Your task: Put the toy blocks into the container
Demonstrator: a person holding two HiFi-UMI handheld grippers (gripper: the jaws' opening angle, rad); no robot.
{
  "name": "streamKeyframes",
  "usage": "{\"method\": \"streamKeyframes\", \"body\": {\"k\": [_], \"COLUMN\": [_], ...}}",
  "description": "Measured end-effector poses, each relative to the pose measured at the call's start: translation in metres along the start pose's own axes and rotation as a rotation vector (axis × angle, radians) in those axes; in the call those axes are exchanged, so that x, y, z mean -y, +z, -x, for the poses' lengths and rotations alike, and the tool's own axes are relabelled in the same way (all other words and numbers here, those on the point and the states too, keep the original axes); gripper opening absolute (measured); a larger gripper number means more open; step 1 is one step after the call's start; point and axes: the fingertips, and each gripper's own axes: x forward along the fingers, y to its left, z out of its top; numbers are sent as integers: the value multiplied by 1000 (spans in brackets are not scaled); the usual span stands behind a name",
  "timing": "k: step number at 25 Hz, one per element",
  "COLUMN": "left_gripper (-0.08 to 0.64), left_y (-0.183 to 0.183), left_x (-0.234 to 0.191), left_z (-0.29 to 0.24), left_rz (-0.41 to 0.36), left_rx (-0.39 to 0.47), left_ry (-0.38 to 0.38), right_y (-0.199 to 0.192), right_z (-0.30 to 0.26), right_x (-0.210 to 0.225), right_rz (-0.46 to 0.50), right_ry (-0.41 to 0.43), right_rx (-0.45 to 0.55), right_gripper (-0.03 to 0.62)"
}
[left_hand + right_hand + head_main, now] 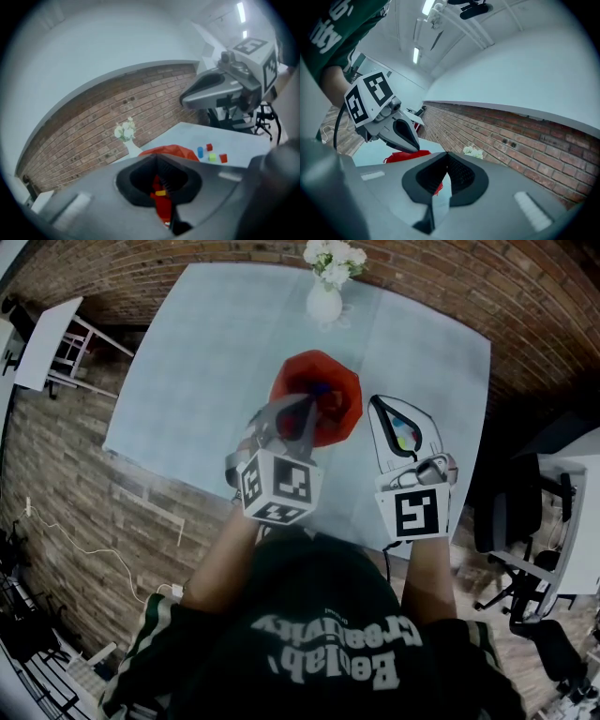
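A red container [323, 381] stands mid-table, and in the left gripper view its rim [174, 151] shows just past my jaws. My left gripper [311, 397] hangs over it with jaws shut and nothing between them. Through the slit below the tips [158, 157] I see a yellow block [161, 192] lying inside on the red. A blue block [200, 152], a green one [212, 158] and two red ones [223, 158] lie on the table right of the container, under my right gripper [377, 401]. Its jaws are shut and hold nothing [446, 154].
A white vase of white flowers [325, 296] stands at the far edge of the pale table [216, 362], behind the container. A brick wall runs beyond it. Office chairs and desks [525, 521] stand to the right of the table.
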Motion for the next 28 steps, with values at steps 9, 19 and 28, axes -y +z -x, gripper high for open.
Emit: {"method": "streamKeyframes", "body": {"k": [9,19,28], "left_gripper": [3,3,3], "left_y": [14,60,87], "left_x": [17,91,156], "left_z": [-10,-34,-48], "left_rz": [-45,-119,-186], "left_rx": [19,64,87], "left_ry": [-37,-166,-271], "right_y": [-10,-46,-85], "right_z": [22,93,148], "right_x": [13,55,73], "right_rz": [-37,-118,-156], "right_ry": [-71,-206,-291], "right_rx": [-44,-90,-154], "right_gripper": [6,6,6]}}
